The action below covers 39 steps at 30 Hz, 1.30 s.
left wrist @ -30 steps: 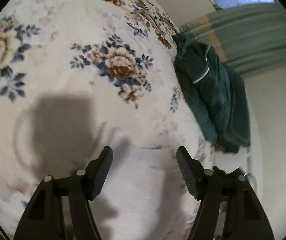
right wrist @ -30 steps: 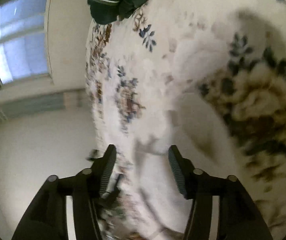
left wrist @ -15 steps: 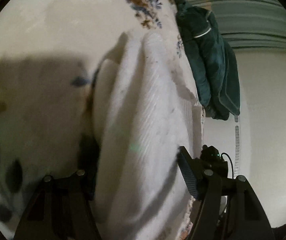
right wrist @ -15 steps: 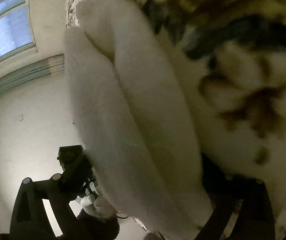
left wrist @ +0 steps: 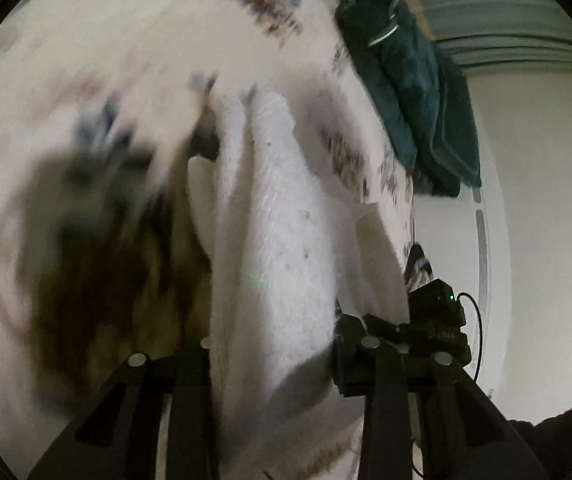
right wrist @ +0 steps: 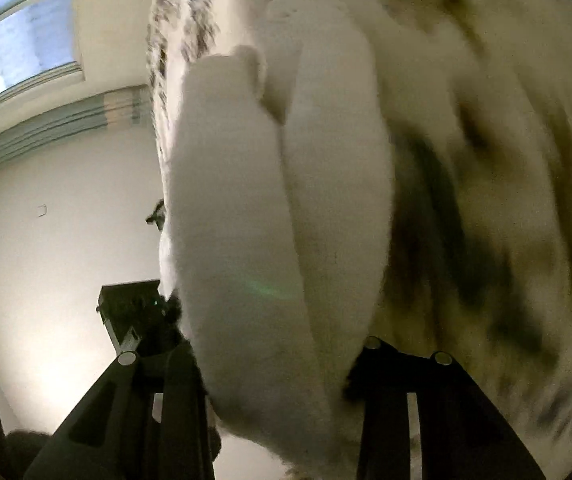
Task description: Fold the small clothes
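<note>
On the floral bedspread point(left wrist: 134, 40), a white garment point(left wrist: 282, 240) is gripped at both ends.
The cloth is seen bunched between the fingers of the left tongs point(left wrist: 272, 344) and of the right tongs point(right wrist: 282, 344), each closed on it, and stretched just above the bed. A dark green garment point(left wrist: 410, 92) is draped at the bed's far edge.

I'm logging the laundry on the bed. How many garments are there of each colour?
White garment: 1, lying between the fingers of both the left gripper and right gripper
Dark green garment: 1, at the edge of the floral bedspread
Total: 2
</note>
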Each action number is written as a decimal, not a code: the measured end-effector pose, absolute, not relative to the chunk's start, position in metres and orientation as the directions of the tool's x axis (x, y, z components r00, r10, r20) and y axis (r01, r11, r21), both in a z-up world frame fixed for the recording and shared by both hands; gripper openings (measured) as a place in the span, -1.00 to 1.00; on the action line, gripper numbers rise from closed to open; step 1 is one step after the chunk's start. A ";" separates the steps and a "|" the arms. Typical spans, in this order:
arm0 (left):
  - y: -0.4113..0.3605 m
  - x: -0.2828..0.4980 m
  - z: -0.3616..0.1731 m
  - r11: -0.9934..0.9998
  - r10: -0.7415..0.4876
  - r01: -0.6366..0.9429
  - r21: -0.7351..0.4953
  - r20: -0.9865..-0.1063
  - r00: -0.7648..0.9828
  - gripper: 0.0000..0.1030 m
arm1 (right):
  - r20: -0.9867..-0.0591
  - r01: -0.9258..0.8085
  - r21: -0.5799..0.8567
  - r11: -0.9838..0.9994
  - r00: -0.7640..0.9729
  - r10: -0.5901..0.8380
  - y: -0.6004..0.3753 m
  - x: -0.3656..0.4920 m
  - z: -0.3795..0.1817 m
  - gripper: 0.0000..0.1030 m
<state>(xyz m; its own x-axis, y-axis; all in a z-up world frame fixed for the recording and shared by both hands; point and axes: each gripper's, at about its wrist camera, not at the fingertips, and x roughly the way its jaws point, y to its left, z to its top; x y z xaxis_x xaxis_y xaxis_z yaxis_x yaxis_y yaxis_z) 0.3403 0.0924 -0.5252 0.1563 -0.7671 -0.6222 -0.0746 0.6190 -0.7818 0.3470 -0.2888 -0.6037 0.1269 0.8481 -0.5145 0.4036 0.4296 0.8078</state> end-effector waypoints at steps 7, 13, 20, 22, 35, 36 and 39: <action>0.094 0.251 -0.568 0.697 -0.702 -0.186 -0.693 -0.712 0.024 -0.11 | -0.612 0.529 0.674 0.515 0.009 0.791 -0.280 0.239 -0.634 0.02; 0.104 0.254 -0.520 0.739 -0.659 -0.088 -0.668 -0.744 0.113 0.28 | -0.735 0.496 0.589 0.638 0.002 0.678 -0.300 0.242 -0.595 0.10; 0.074 0.322 -0.517 0.817 -0.575 0.064 -0.573 -0.800 0.169 0.29 | -0.810 0.308 0.584 0.751 0.161 0.563 -0.314 0.303 -0.528 0.10; 0.066 0.339 -0.523 0.822 -0.569 0.078 -0.565 -0.804 0.173 0.28 | -0.807 0.263 0.589 0.764 0.144 0.573 -0.298 0.326 -0.539 0.10; 0.078 0.342 -0.505 0.848 -0.525 0.094 -0.522 -0.804 0.280 -0.94 | -0.738 0.261 0.672 0.693 0.312 0.598 -0.333 0.354 -0.498 -0.99; 0.079 0.342 -0.507 0.850 -0.521 0.085 -0.519 -0.806 0.280 -0.94 | -0.747 0.249 0.664 0.705 0.259 0.612 -0.326 0.357 -0.503 -0.95; 0.080 0.343 -0.510 0.854 -0.512 0.069 -0.515 -0.811 0.284 -0.94 | -0.772 0.225 0.634 0.740 0.122 0.624 -0.299 0.359 -0.526 0.12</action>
